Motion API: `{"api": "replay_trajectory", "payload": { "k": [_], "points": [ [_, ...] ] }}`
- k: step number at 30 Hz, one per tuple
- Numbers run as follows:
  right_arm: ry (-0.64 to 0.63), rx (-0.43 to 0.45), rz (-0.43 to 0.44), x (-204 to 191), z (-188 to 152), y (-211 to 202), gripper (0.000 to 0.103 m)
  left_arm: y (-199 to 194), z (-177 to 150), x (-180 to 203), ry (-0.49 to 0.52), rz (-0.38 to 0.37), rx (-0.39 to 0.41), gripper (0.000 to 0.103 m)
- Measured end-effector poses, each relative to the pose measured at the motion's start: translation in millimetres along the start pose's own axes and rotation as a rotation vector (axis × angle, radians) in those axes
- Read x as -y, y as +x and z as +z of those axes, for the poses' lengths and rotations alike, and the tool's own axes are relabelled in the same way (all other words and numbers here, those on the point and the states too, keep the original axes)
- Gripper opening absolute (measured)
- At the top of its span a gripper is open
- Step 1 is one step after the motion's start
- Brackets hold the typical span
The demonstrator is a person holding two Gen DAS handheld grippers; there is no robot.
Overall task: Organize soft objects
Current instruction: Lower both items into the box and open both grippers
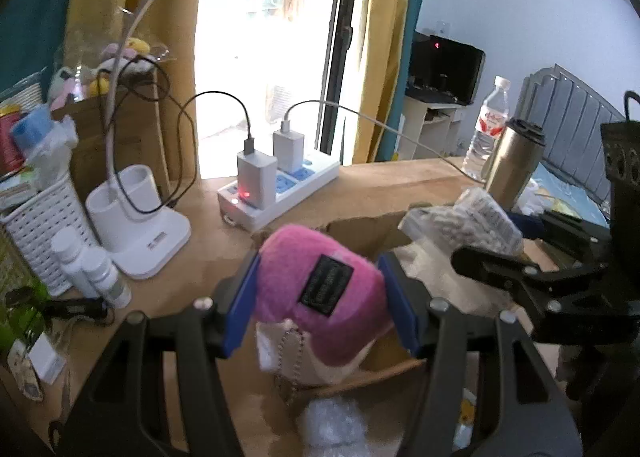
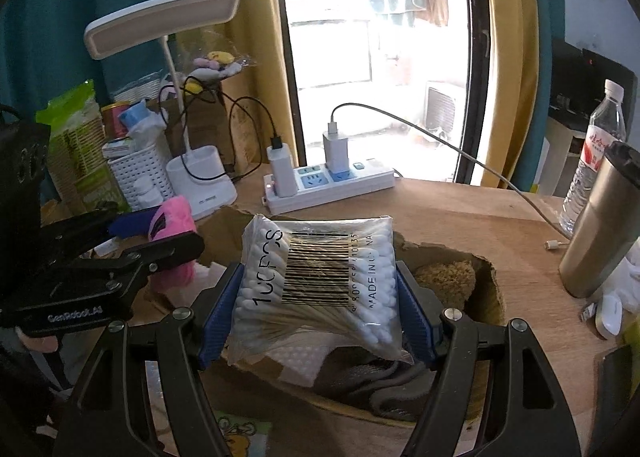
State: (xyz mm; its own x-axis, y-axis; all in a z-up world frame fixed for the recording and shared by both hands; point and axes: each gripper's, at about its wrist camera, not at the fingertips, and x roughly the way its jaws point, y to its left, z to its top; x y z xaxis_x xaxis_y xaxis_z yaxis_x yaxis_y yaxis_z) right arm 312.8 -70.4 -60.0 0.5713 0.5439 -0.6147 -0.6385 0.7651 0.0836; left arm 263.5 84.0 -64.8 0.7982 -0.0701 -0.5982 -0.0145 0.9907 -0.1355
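- The left gripper (image 1: 320, 305) is clamped on a pink plush toy (image 1: 320, 293), held above the near edge of the open cardboard box (image 1: 360, 225) on the wooden table (image 1: 400, 177).
- The right gripper (image 2: 320, 313) is clamped on a clear bag of cotton swabs (image 2: 320, 281), also over the box.
- Already inside lie a brown fuzzy item (image 2: 444, 277), a grey cloth (image 2: 372, 381) and a white pad (image 2: 296, 357).
- Judged from this, sorting is well underway; both held items are not yet dropped in.
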Motion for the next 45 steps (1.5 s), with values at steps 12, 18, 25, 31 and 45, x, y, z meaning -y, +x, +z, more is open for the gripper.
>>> {"api": "replay_trajectory", "payload": {
  "k": [12,18,25,31,45],
  "points": [
    [0.01,-0.003,-0.034,7,4,9,0.075,16,3,-12,-0.016,-0.025,-0.033,0.096],
    [-0.002,-0.004,-0.023,-6,10,14,0.075,-13,-1,-25,-0.036,-0.008,0.009,0.097],
    [-0.014,-0.013,0.008,-23,15,25,0.083,-39,-12,-39,-0.065,0.017,0.031,0.097],
    [-0.066,0.006,0.009,-37,15,17,0.087,-51,-17,-43,-0.089,0.032,0.045,0.096],
    [-0.061,0.028,-0.043,-34,2,-22,0.087,-76,-23,-23,-0.062,0.017,0.072,0.097]
  ]
}}
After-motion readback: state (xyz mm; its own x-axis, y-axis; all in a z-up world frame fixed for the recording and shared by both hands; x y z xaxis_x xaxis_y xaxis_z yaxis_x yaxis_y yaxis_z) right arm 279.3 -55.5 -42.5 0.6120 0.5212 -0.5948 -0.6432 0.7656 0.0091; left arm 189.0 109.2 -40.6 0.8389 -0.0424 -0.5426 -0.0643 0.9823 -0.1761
